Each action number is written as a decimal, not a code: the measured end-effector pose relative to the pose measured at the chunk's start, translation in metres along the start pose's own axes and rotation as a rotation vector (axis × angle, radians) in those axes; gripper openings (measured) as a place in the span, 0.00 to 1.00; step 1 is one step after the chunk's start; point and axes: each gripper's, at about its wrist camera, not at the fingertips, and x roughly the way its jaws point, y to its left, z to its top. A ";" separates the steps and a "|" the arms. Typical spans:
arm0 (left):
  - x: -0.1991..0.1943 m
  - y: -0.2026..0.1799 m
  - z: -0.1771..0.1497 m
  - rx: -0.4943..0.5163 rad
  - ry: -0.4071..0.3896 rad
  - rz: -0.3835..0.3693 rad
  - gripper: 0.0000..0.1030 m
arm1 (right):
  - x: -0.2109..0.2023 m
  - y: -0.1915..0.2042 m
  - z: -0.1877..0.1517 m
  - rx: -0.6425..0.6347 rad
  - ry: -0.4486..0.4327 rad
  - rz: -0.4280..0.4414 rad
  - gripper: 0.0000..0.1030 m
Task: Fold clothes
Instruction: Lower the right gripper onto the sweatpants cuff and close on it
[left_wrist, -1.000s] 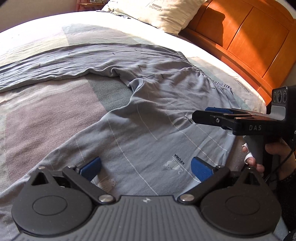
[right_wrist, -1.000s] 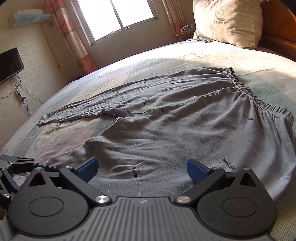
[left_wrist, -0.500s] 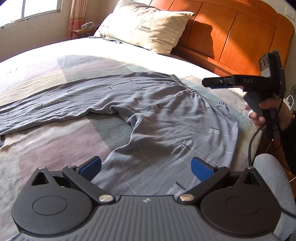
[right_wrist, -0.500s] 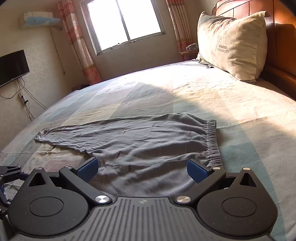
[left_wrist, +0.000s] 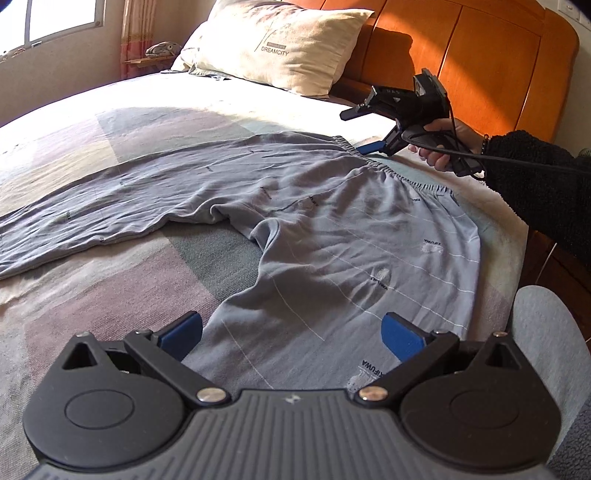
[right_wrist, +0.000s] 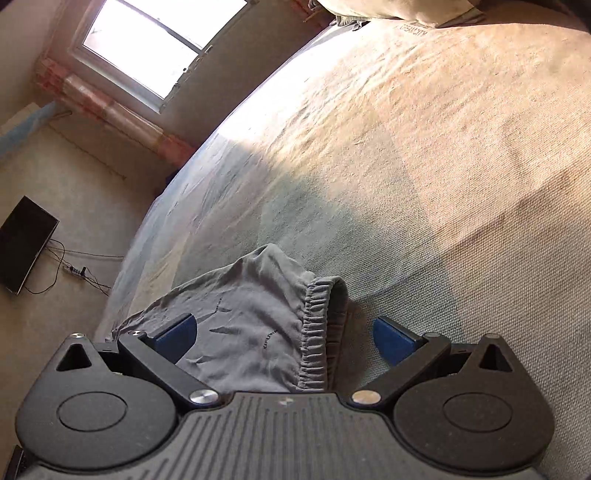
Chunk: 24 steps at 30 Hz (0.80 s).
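Pastel blocks of woven cotton cover the bed (left_wrist: 110, 288), which fills the ground ahead of both grippers, with an orange wooden headboard (left_wrist: 491, 62) and a cream pillow (left_wrist: 280, 40) at its far end beyond the left gripper.

The grey trousers (left_wrist: 332, 251) lie flat on the bed straight ahead of the left gripper (left_wrist: 291, 336). Their elastic waistband (left_wrist: 417, 181) is at the far right, toward the headboard. One leg runs long and leftward across the bed to the frame edge; the other runs back toward the left gripper and passes under it, so the two legs splay in a V from the crotch.

The left gripper hovers above the near leg, its blue pads (left_wrist: 400, 338) spread wide with nothing between them.

The right gripper (left_wrist: 364, 131) is at the far corner of the waistband, rolled onto its side so one finger is raised and the other lies low beside the elastic. In its own view the gathered waistband edge (right_wrist: 317, 328) sits between the widely parted pads (right_wrist: 391, 339); whether the low pad touches the cloth is hard to say.

The person's right hand (left_wrist: 439, 144) wraps the handle, with a dark fleecy sleeve (left_wrist: 535, 177) reaching in from the right.
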 end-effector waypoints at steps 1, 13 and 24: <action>0.001 0.000 0.001 -0.003 0.004 0.000 0.99 | 0.003 0.000 0.003 -0.008 -0.003 0.017 1.00; 0.009 -0.007 0.004 0.003 0.034 -0.006 0.99 | 0.035 0.001 0.019 -0.027 -0.001 0.079 1.00; 0.010 -0.008 0.004 -0.017 0.013 -0.022 0.99 | 0.023 -0.001 0.005 -0.003 -0.055 0.114 1.00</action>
